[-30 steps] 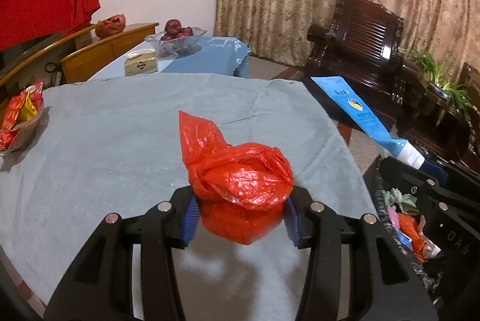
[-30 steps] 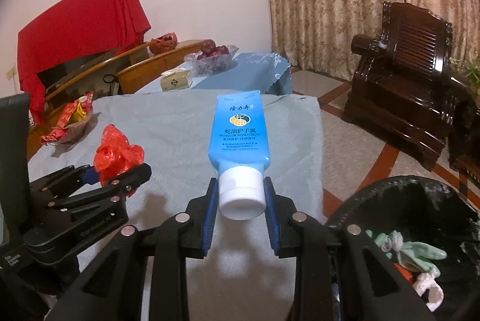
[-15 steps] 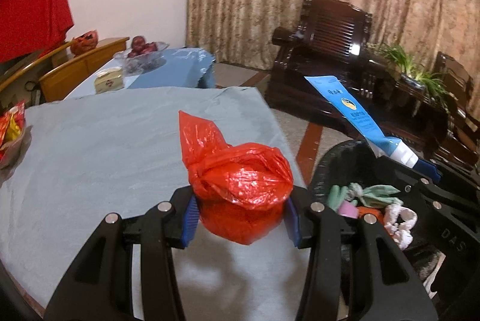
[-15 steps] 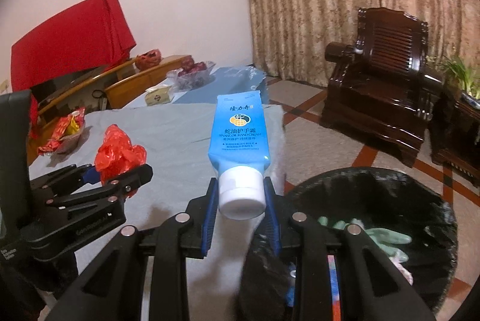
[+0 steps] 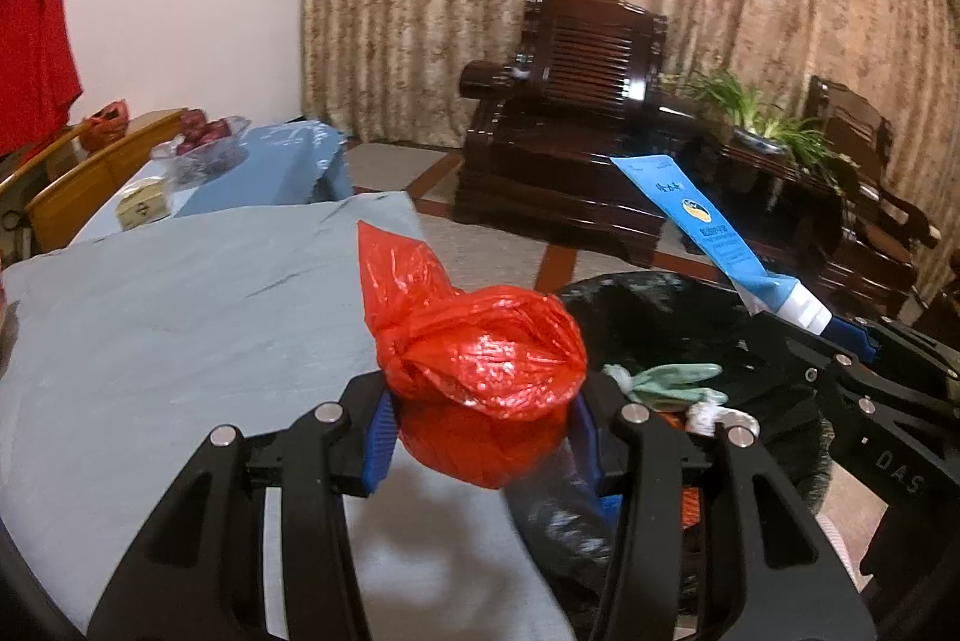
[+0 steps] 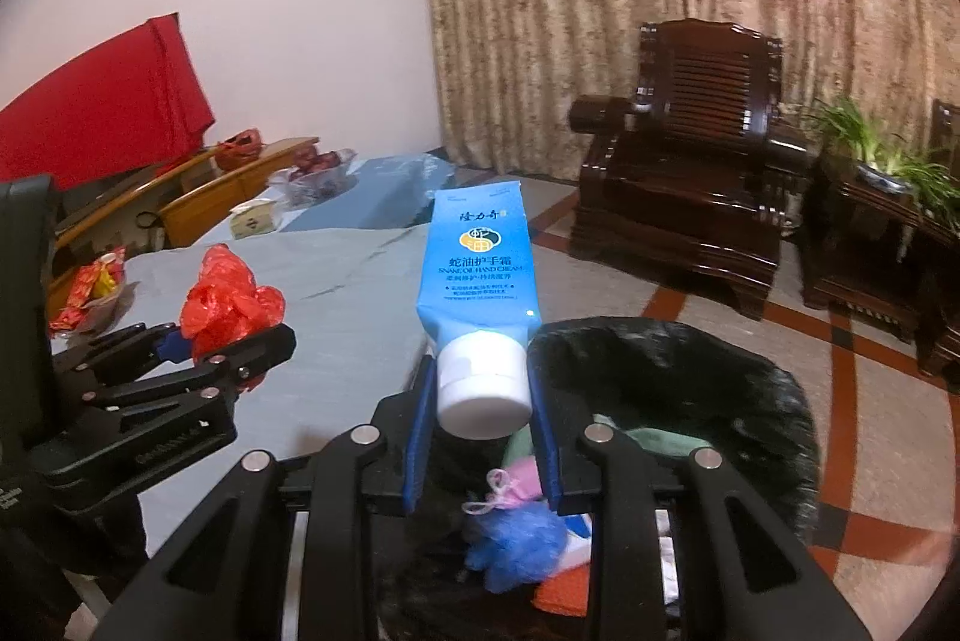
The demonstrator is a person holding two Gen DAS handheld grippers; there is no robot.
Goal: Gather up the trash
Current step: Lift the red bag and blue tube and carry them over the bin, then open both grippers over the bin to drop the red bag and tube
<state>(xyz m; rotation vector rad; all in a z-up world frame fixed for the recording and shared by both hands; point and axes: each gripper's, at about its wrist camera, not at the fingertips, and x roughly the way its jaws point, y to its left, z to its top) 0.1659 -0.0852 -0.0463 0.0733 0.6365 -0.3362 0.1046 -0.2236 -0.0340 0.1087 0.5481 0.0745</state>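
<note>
The left gripper (image 5: 483, 428) is closed on a red bag (image 5: 480, 377), a crumpled plastic bundle knotted into a peak on its left side, its blue pads (image 5: 378, 437) pressed into the bag's lower half; the bag hangs over the table's (image 5: 180, 317) right edge, just beside the bin (image 5: 636, 305). Only the left wrist view shows the tube (image 5: 714, 233) side-on, slanting up and away from the right gripper (image 5: 840, 335), and the green glove (image 5: 666, 380) lying in the bin next to a knotted white scrap (image 5: 702, 410). The right wrist view alone shows the snack wrappers (image 6: 90, 290) in a dish at the table's far left, the red cloth (image 6: 102, 125) draped behind, a tissue box (image 6: 252, 218) and a fruit bowl (image 6: 315, 167) on the blue-covered side table. There the left gripper (image 6: 225, 335) sits at the left with the red bag (image 6: 231, 302) above the grey tablecloth. In the middle, the right gripper (image 6: 483, 401) clamps the white cap of the tube (image 6: 477, 260), a blue hand cream tube with a yellow emblem and white print, standing up from the pads directly above the near rim of the bin (image 6: 690, 359). The bin, lined with a black bag, holds a blue puff (image 6: 519, 548), a pink piece (image 6: 519, 482) with a string bow, green cloth (image 6: 660, 440) and something orange (image 6: 561, 596) at the bottom. To the right stand a dark wooden armchair (image 6: 690, 161) and a potted plant (image 6: 882, 155).
</note>
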